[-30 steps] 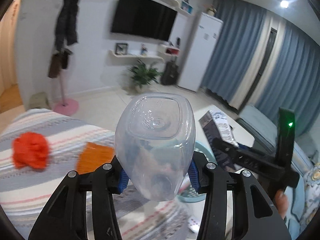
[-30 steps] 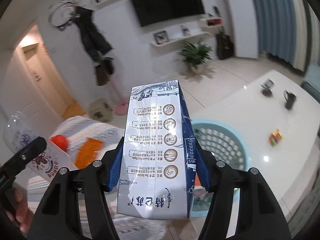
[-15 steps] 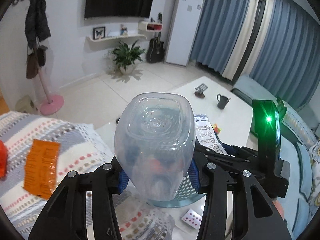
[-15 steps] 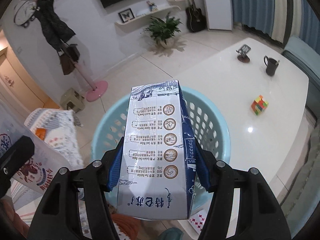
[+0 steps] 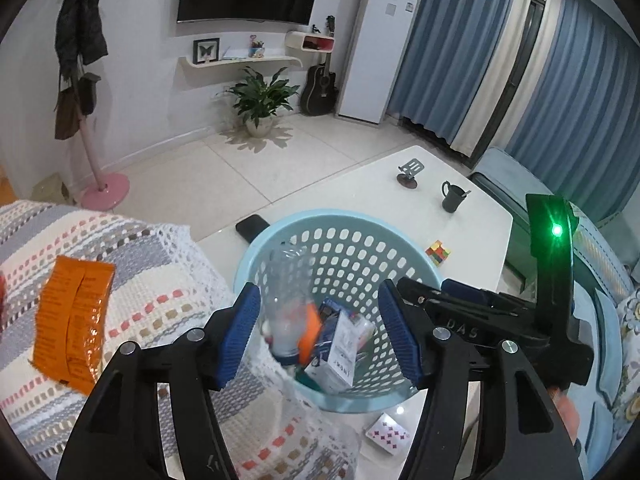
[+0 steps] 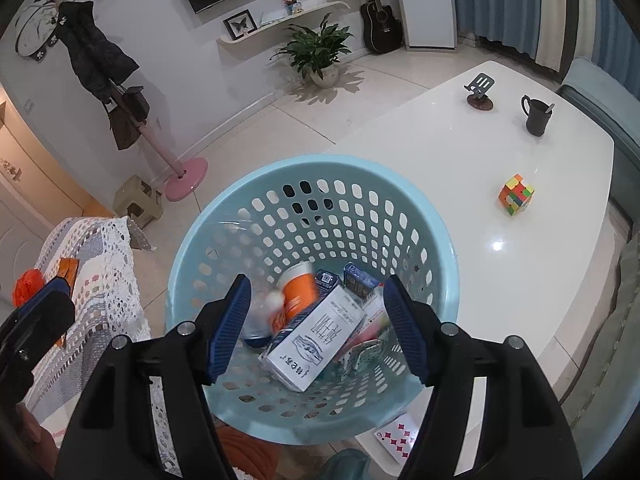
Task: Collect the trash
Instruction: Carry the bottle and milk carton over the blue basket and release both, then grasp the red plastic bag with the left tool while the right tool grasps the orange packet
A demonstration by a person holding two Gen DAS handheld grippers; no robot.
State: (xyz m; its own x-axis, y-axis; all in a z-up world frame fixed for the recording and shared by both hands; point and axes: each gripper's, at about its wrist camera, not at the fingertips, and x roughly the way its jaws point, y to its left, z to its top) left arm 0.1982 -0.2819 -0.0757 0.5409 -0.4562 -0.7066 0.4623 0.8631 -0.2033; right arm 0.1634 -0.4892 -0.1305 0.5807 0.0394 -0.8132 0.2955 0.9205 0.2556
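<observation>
A light blue perforated basket [image 5: 344, 240] [image 6: 304, 208] stands on the white table's near end. Both grippers hover above it, open and empty: my left gripper [image 5: 320, 332] and my right gripper [image 6: 316, 320]. In the basket lie the white and blue milk carton [image 6: 316, 336] [image 5: 336, 352], the clear plastic bottle [image 5: 286, 316], blurred as it drops in, and an orange and white container [image 6: 298, 292]. An orange packet [image 5: 72, 316] and a red crumpled piece [image 6: 26, 284] lie on the striped blanket to the left.
On the white table [image 6: 460, 168] are a Rubik's cube [image 6: 516, 194], a dark mug [image 6: 536, 114], a phone stand [image 6: 480, 92], a black phone [image 5: 252, 226] and playing cards [image 6: 394, 440]. A pink coat rack [image 6: 176, 168] and a plant [image 6: 320, 52] stand on the floor.
Both grippers opened over the basket. The bottle left the left gripper and the milk carton left the right one; both now sit in the basket.
</observation>
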